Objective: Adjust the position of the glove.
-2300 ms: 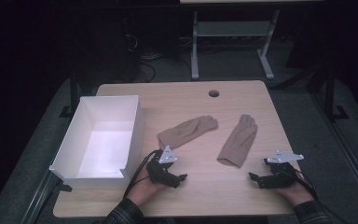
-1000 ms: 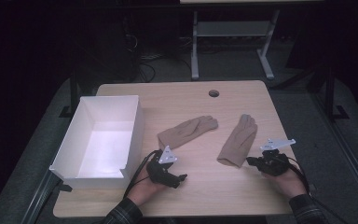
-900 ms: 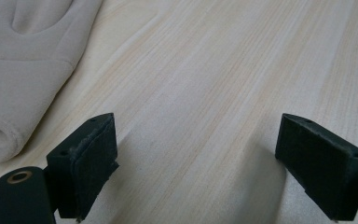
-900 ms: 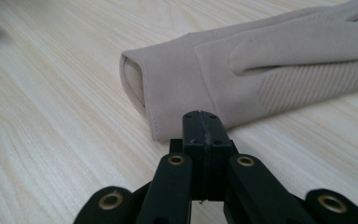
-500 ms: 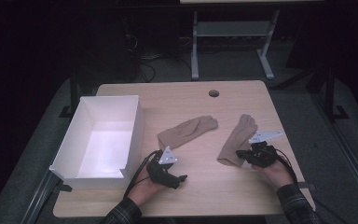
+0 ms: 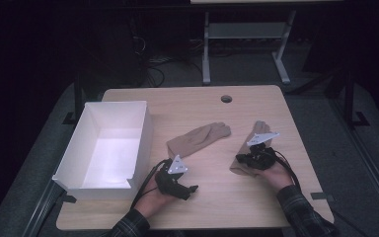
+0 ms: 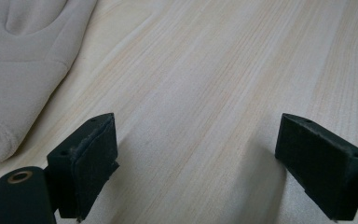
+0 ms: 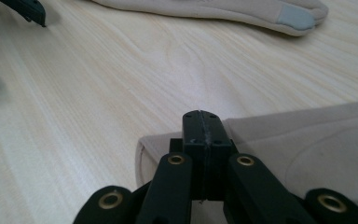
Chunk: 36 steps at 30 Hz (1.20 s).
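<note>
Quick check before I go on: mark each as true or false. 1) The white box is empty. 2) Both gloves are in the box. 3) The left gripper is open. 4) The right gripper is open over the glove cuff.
1) True: the white box holds nothing.
2) False: the left glove and the right glove lie on the table.
3) True: the left gripper has its jaws apart over bare wood.
4) False: the right gripper is shut, jaws together at the cuff.
</note>
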Motion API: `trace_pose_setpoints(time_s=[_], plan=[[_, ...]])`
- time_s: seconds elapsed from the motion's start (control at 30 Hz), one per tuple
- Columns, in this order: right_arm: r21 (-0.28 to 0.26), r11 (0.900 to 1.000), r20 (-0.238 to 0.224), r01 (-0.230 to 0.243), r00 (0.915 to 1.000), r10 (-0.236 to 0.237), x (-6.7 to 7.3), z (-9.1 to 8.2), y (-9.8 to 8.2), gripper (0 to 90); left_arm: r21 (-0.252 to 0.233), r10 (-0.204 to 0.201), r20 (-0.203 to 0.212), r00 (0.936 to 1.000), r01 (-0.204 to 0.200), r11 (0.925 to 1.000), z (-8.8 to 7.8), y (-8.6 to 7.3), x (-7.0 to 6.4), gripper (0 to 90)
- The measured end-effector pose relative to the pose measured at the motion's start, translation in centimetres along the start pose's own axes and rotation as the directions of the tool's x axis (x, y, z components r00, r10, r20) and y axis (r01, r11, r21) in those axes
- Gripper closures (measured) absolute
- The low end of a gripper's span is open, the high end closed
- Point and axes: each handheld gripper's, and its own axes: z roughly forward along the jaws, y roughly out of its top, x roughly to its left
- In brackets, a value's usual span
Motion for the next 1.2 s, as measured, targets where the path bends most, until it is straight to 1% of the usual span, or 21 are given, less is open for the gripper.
trace_pose_setpoints(time_s=[0.1, 0.17, 0.23, 0.43, 0.47, 0.53, 0.57, 0.6, 0.67, 0.7, 0.73, 0.83, 0.87, 0.9, 0.97, 1.17, 1.2], plan=[[0.014, 1.000, 0.004, 0.006, 1.0000, -0.006, 0.0, 0.7, 0.2, 89.8, 0.000, 0.000, 0.000, 1.0000, 0.000, 1.0000, 0.0, 0.0, 0.0, 12.2], [0.046, 0.999, 0.011, 0.013, 0.9998, -0.013, 0.0, 1.3, 0.1, 89.8, 0.000, 0.000, 0.000, 1.0000, 0.000, 1.0000, 0.0, 0.0, 0.0, 12.2], [0.038, 0.999, 0.010, 0.010, 0.9999, -0.010, 0.0, 1.4, 0.0, 89.8, 0.000, 0.000, 0.000, 1.0000, 0.000, 1.0000, 0.0, 0.0, 0.0, 12.1], [0.041, 0.999, 0.011, 0.021, 0.9997, -0.022, 0.1, 1.3, 0.0, 89.8, 0.000, 0.000, 0.000, 1.0000, 0.000, 1.0000, 0.0, 0.0, 0.0, 12.2], [0.041, 0.999, 0.009, 0.017, 0.9998, -0.017, 0.2, 1.3, -0.1, 89.8, 0.000, 0.000, 0.000, 1.0000, 0.000, 1.0000, 0.0, 0.0, 0.0, 12.1], [0.044, 0.999, 0.009, 0.022, 0.9997, -0.022, 0.2, 1.2, -0.1, 89.8, 0.000, 0.000, 0.000, 1.0000, 0.000, 1.0000, 0.0, 0.0, 0.0, 12.2], [0.044, 0.999, 0.004, 0.018, 0.9998, -0.018, 0.3, 1.1, -0.2, 89.8, 0.000, 0.001, 0.000, 1.0000, -0.001, 1.0000, 0.0, 0.0, 0.0, 12.1], [0.045, 0.999, 0.004, 0.027, 0.9996, -0.027, 0.4, 1.1, -0.3, 89.8, 0.000, 0.000, 0.000, 1.0000, 0.000, 1.0000, 0.0, 0.0, 0.0, 12.2], [0.045, 0.999, -0.003, 0.020, 0.9998, -0.020, 0.6, 0.9, -0.5, 89.8, 0.000, 0.000, 0.000, 1.0000, 0.000, 1.0000, 0.0, 0.0, 0.0, 12.1], [0.047, 0.998, -0.005, 0.033, 0.9995, -0.032, 0.6, 0.8, -0.6, 89.8, -0.001, 0.000, 0.000, 1.0000, 0.000, 1.0000, 0.0, 0.0, 0.0, 12.2], [0.048, 0.998, -0.009, 0.028, 0.9996, -0.027, 0.7, 0.8, -0.6, 89.8, 0.000, 0.001, 0.000, 1.0000, -0.001, 1.0000, 0.0, 0.0, 0.0, 12.2], [0.057, 0.997, -0.015, 0.042, 0.9991, -0.041, 1.0, 0.5, -0.8, 89.8, 0.000, 0.000, 0.000, 1.0000, 0.000, 1.0000, 0.0, 0.0, 0.0, 12.2], [0.056, 0.998, -0.015, 0.037, 0.9992, -0.036, 1.1, 0.5, -0.9, 89.8, -0.001, 0.001, 0.000, 1.0000, -0.001, 1.0000, 0.0, 0.0, 0.0, 12.2], [0.059, 0.997, -0.017, 0.045, 0.9989, -0.044, 1.2, 0.4, -1.0, 89.7, 0.000, 0.001, -0.001, 1.0000, -0.001, 1.0000, 0.0, 0.0, 0.0, 12.2], [0.060, 0.997, -0.024, 0.045, 0.9988, -0.044, 1.4, 0.2, -1.2, 89.7, -0.001, 0.001, -0.001, 1.0000, -0.001, 1.0000, 0.0, 0.0, 0.0, 12.2], [0.073, 0.996, -0.042, 0.050, 0.9980, -0.047, 2.1, -0.5, -1.8, 89.8, -0.001, 0.001, 0.000, 1.0000, -0.001, 1.0000, 0.0, 0.0, 0.0, 12.1], [0.082, 0.995, -0.049, 0.060, 0.9972, -0.056, 2.4, -0.7, -2.1, 89.7, -0.001, 0.001, -0.001, 1.0000, -0.001, 1.0000, 0.0, 0.0, 0.0, 12.2]])
